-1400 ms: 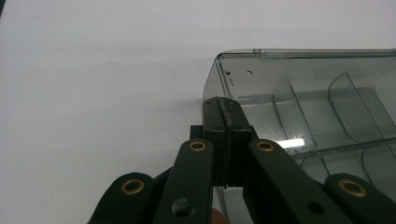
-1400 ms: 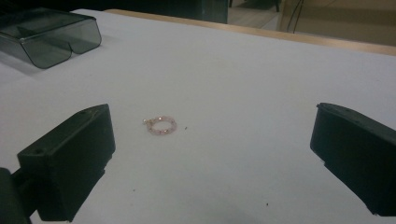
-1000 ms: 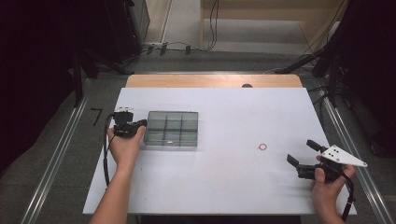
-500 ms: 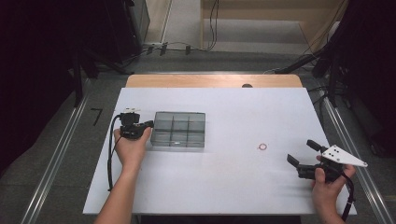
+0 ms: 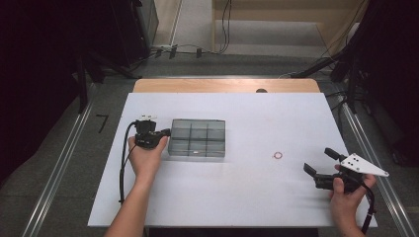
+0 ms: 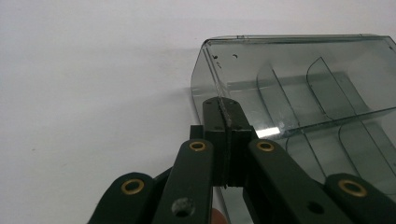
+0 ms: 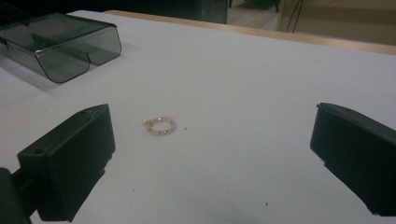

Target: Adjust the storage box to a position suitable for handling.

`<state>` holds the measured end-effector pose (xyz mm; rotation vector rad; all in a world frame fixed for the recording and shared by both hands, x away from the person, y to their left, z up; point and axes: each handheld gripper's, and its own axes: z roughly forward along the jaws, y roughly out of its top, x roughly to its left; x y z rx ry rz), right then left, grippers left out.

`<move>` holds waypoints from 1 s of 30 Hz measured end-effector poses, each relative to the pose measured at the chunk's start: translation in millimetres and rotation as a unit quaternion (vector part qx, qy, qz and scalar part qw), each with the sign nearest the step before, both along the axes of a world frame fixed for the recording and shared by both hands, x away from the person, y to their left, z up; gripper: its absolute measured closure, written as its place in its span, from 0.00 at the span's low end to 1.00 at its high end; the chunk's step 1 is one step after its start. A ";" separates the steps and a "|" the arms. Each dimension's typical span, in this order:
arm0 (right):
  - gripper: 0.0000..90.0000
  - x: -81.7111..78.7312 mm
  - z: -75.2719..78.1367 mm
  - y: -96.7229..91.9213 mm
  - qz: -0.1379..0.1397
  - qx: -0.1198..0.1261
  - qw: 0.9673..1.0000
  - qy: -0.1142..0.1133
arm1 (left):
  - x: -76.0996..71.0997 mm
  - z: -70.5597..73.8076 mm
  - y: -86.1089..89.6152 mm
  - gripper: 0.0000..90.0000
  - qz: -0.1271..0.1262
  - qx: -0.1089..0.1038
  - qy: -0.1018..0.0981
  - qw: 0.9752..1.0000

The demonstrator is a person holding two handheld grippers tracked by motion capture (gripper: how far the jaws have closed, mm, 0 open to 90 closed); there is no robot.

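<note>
Your left hand-held gripper point(image 5: 165, 132) is clamped on the left wall of the smoky clear compartment box point(image 5: 197, 138), which sits left of the table's point(image 5: 247, 197) middle. The pink bead ring point(image 5: 278, 155) lies well right. Your right hand-held gripper point(image 5: 318, 162) stands wide, near the right edge.

Left gripper point(image 5: 166, 132) at the table's left, jaws pressed together, forearm reaching in from the near edge; right gripper point(image 5: 318, 161) near right, jaws spread wide

smoky grey box point(image 5: 197, 138), pink bracelet point(image 5: 278, 155) — white table point(image 5: 257, 192)
</note>
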<state>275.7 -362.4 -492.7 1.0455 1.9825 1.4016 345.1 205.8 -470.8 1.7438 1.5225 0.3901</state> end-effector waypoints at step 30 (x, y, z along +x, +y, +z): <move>0.00 0.2 -0.1 -0.5 0.000 0.003 1.000 0.001 | 1.0 -0.4 -44.2 1.00 -0.044 -0.011 0.000 0.999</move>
